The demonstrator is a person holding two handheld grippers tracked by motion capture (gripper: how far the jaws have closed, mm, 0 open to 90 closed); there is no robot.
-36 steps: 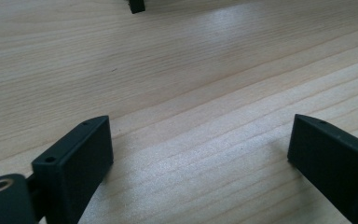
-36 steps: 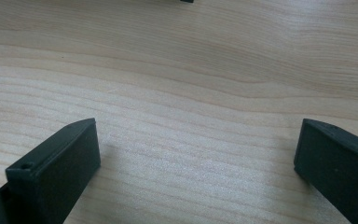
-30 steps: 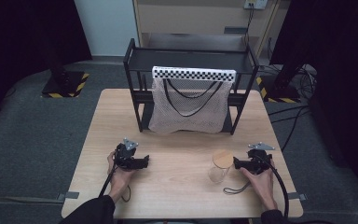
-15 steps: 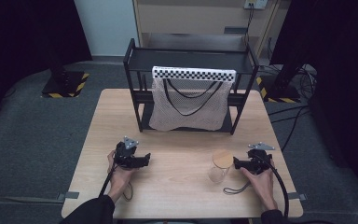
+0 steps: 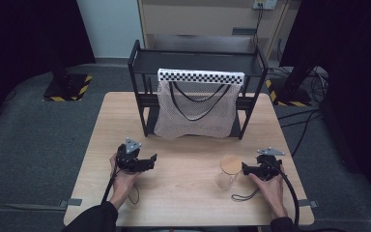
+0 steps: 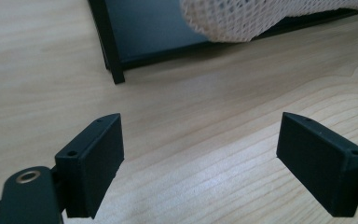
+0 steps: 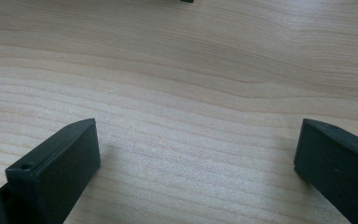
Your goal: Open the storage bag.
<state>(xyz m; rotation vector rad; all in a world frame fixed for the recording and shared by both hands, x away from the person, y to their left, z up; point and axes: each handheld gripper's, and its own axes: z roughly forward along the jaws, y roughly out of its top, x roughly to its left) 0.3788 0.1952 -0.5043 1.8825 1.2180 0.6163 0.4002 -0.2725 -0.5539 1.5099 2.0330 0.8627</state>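
L gripper has crept a bit toward table centre vs a sec ago; R gripper unchanged. Reads as pre-grasp, nothing picked up yet. Glass jar w/ cork lid stands just beside R gripper's tips, nr front-right of table. Both sets of jaws spread wide, empty, bare wood between. Mesh bag hangs on black rack, well apart.

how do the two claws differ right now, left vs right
The left claw rests over bare wood on the table, angled toward the black rack and its mesh bag; the right claw points at the glass jar with the wooden lid, close beside it. The left's grey plate tilts up; the right's lies flatter. Both are open, empty and low over the table.
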